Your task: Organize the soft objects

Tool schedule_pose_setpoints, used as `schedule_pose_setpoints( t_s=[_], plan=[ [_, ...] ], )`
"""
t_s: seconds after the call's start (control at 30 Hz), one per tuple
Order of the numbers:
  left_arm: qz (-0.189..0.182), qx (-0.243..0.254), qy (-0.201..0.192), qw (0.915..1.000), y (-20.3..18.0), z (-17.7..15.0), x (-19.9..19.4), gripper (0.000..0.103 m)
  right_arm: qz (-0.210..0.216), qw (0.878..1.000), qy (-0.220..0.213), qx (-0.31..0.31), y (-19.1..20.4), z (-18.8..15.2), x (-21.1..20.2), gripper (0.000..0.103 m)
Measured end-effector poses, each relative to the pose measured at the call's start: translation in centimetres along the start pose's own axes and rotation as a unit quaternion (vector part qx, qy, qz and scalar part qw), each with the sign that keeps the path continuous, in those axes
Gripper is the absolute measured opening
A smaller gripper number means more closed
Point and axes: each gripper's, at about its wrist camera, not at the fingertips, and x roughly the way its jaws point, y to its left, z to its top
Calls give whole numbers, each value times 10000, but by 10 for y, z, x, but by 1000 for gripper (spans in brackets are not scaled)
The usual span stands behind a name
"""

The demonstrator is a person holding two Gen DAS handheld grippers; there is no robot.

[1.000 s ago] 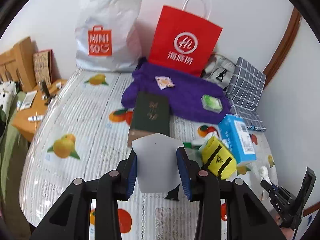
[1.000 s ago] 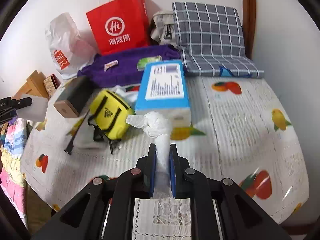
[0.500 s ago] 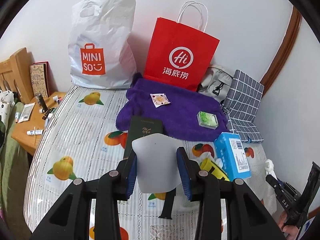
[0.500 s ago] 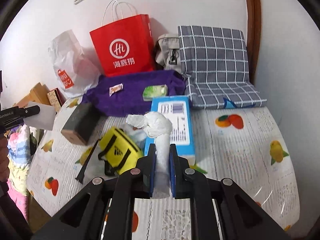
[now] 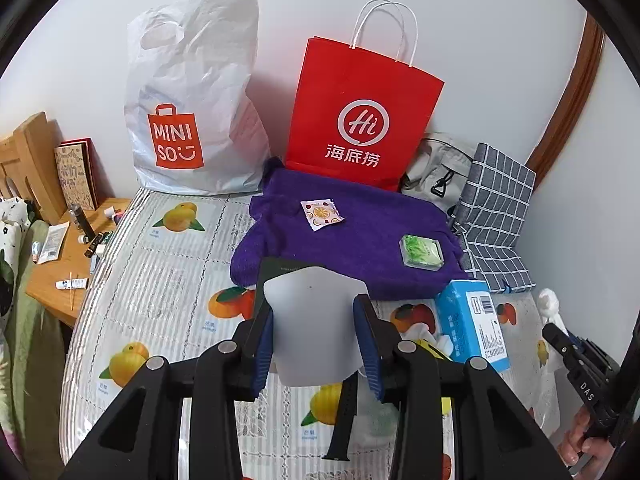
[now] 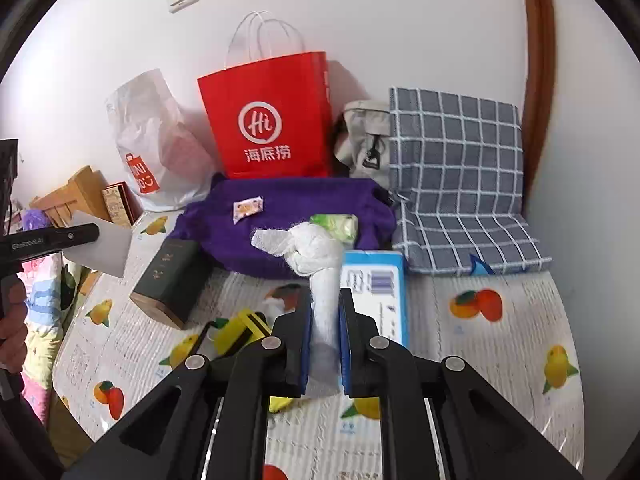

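- Over the fruit-print bed cover [image 5: 168, 280], I had both grippers lifted clear with their loads; in both wrist views the bed and the bags sat lower and further off than a second before.
- Left gripper [image 5: 316, 340] was clamped on the translucent white plastic piece [image 5: 312, 320], blue pads pressing both sides, same grip as in the earlier frames.
- Right gripper [image 6: 325, 336] was clenched tight on the knotted white bag [image 6: 316, 256], knot sticking out beyond the fingertips, grip unchanged.
- In the left wrist view the dark green box [image 5: 280, 268] was now mostly hidden behind the plastic piece; a second earlier it showed in full.
- Yellow pouch [image 6: 240, 330] and blue tissue box [image 6: 376, 292] had slid down toward the right gripper's jaws, and more wall showed above.
- Red paper bag [image 5: 360, 120] and white MINISO bag [image 5: 192, 100] stood against the wall, purple towel [image 5: 360, 240] in front of them.
- My read: both soft items were picked and in carry, nothing placed yet; one of the bags looked the likely drop spot, but I couldn't tell which.
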Motion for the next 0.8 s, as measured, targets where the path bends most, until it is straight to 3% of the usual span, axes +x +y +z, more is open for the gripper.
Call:
schedule_pose_setpoints(
  t_s=[0.37,0.8],
  plan=[
    [48,61,91,9999,-4,20,27,36,153,9997,5,-184,14,28,27,12],
    [250,84,218,9994,-10,58,72,36,283,9993,231,-50,-2,66,77,13]
  ],
)
